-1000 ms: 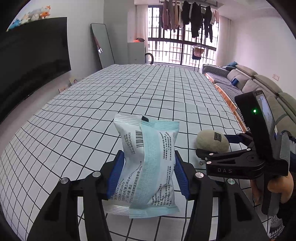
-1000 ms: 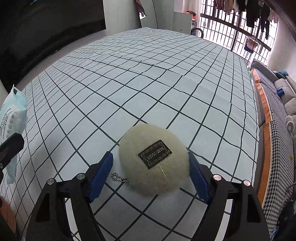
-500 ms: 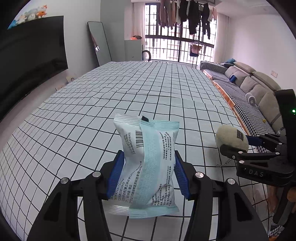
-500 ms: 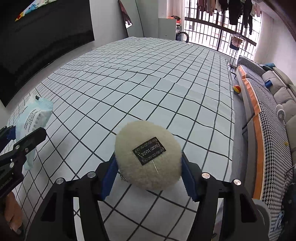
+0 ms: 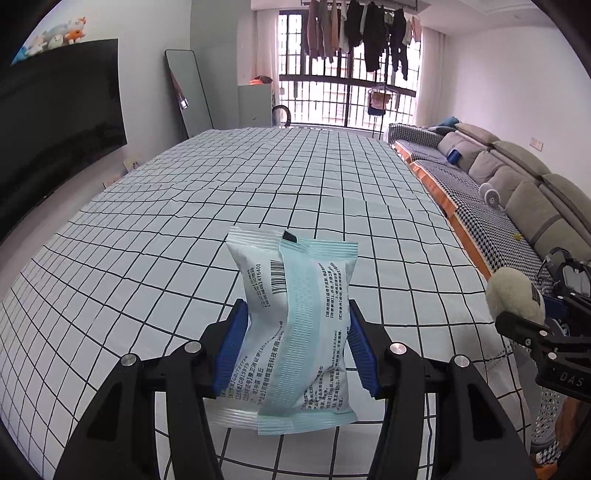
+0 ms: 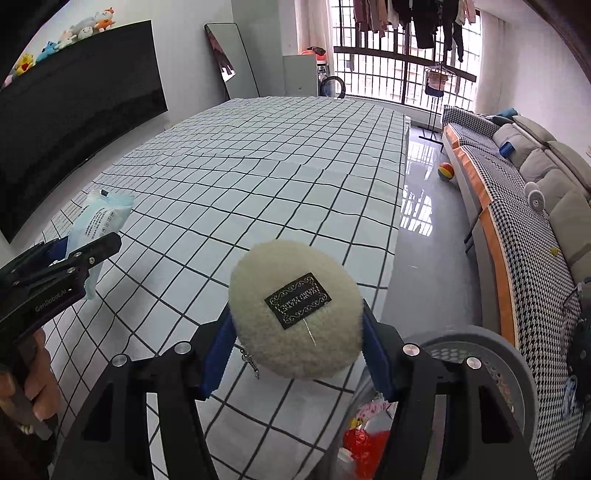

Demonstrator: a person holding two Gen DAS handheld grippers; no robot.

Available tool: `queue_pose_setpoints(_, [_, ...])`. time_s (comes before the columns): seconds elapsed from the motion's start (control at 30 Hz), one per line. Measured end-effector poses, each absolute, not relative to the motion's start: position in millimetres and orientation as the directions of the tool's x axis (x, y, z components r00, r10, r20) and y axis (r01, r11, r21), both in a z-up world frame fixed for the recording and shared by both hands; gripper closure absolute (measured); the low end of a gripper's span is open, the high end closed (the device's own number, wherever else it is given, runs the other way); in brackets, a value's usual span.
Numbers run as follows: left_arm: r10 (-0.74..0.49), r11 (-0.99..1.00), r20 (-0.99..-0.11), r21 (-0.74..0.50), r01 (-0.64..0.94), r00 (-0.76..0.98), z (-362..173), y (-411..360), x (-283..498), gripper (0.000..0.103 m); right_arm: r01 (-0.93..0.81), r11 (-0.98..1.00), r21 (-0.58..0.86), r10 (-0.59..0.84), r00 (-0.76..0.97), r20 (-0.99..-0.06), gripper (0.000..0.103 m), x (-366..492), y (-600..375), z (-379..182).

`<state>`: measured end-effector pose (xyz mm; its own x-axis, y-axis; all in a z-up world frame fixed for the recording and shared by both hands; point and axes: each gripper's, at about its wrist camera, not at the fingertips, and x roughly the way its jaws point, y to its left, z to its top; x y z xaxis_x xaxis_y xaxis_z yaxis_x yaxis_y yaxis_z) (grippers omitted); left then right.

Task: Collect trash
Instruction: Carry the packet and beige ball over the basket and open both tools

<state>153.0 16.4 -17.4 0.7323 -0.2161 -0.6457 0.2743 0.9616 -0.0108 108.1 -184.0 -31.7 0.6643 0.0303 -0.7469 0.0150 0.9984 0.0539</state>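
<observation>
The pale blue plastic wipes packet (image 5: 295, 332) sits upright between the pads of the left gripper (image 5: 293, 343), above the near edge of the black-gridded white table (image 5: 258, 192). The round cream fluffy pouch (image 6: 295, 310) sits between the pads of the right gripper (image 6: 297, 350) over the table's near right corner, above the grey perforated plastic bin (image 6: 491, 354) beside that corner.

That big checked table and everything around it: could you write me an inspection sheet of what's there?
Surface: white tablecloth with black grid, creased in places.
Job's things: pale blue plastic wipes packet; cream fluffy round pouch with black label; grey perforated waste basket beside the table, with red wrappers inside.
Clutter: nothing seen on the cloth.
Grippers: left gripper clamps the packet; right gripper clamps the pouch near the basket.
Cables: nothing seen.
Surroundings: black wall screen, grey sofa, leaning mirror, hanging laundry, striped ball.
</observation>
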Motion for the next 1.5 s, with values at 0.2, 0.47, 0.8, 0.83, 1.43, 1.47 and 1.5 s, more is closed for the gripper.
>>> queue_pose_setpoints(0.2, [-0.23, 0.956, -0.646, -0.011, 0.293, 0.728, -10.1, 12.8, 139.6, 0.051, 0.062, 0.996, 0.062, 0.003, 0.68, -0.733, 0.043, 71.7, -210.2, -28.3])
queue_pose_setpoints(0.47, [-0.282, 0.935, -0.635, -0.014, 0.354, 0.719, -0.1, -15.8, 100.5, 0.051, 0.126, 0.989, 0.077, -0.034, 0.7, -0.714, 0.043, 23.6, -239.4, -23.3])
queue_pose_setpoints(0.8, [-0.369, 0.888, -0.66, -0.042, 0.458, 0.654, -3.2, -87.9, 40.7, 0.051, 0.211, 0.975, 0.074, -0.097, 0.698, -0.71, 0.042, -36.4, -295.3, -38.0])
queue_pose_setpoints(0.83, [-0.376, 0.882, -0.666, -0.044, 0.469, 0.645, -5.5, -97.0, 34.7, 0.051, 0.224, 0.972, 0.068, -0.11, 0.696, -0.71, 0.042, -41.9, -301.6, -40.8])
queue_pose_setpoints(1.43, [-0.379, 0.856, -0.751, -0.062, 0.514, 0.541, -57.1, -214.0, 11.4, 0.05, 0.277, 0.958, 0.074, -0.122, 0.628, -0.769, 0.042, -72.1, -374.9, -87.1])
queue_pose_setpoints(1.47, [-0.374, 0.856, -0.754, -0.057, 0.513, 0.541, -58.4, -215.9, 11.4, 0.049, 0.273, 0.959, 0.073, -0.119, 0.625, -0.772, 0.042, -71.4, -374.3, -88.9])
queue_pose_setpoints(1.5, [-0.369, 0.857, -0.756, -0.053, 0.512, 0.541, -59.3, -217.0, 11.1, 0.049, 0.271, 0.96, 0.076, -0.115, 0.623, -0.773, 0.042, -70.9, -374.0, -90.6])
